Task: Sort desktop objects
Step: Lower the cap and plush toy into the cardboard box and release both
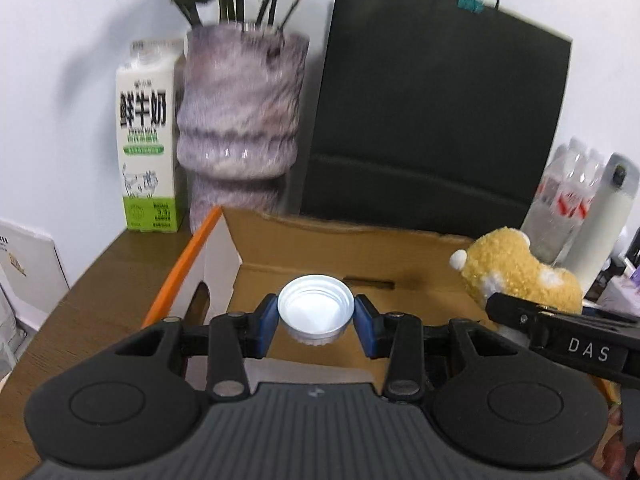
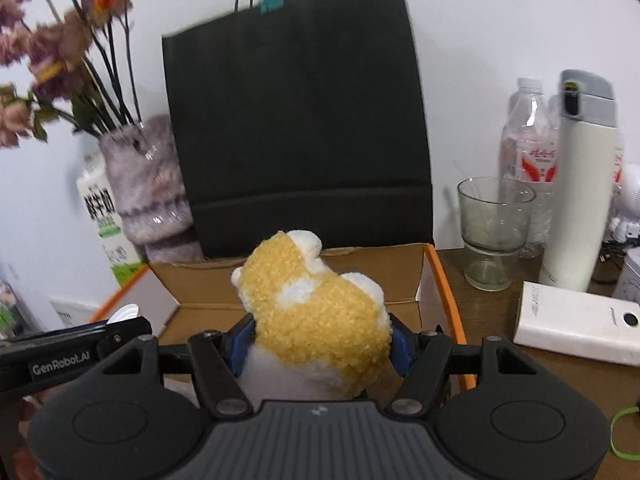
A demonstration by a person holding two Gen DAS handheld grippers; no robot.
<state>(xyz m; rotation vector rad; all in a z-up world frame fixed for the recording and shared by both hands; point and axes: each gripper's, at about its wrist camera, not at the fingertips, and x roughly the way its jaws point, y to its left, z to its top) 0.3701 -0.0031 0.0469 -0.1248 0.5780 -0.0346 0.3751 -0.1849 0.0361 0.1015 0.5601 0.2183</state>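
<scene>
My left gripper (image 1: 316, 320) is shut on a white bottle cap (image 1: 315, 307) and holds it over the open cardboard box (image 1: 360, 240) with an orange rim. My right gripper (image 2: 320, 340) is shut on a yellow and white plush toy (image 2: 316, 312) and holds it above the same box (image 2: 400, 276), toward its right side. The plush toy also shows in the left wrist view (image 1: 516, 272), at the right, with the right gripper's arm below it. The left gripper's arm and the cap (image 2: 126, 314) show at the left of the right wrist view.
A black paper bag (image 1: 436, 120), a furry vase with flowers (image 1: 240, 128) and a milk carton (image 1: 146, 136) stand behind the box. At the right are a glass cup (image 2: 494, 232), a water bottle (image 2: 528, 152), a white thermos (image 2: 580, 184) and a white power bank (image 2: 576, 320).
</scene>
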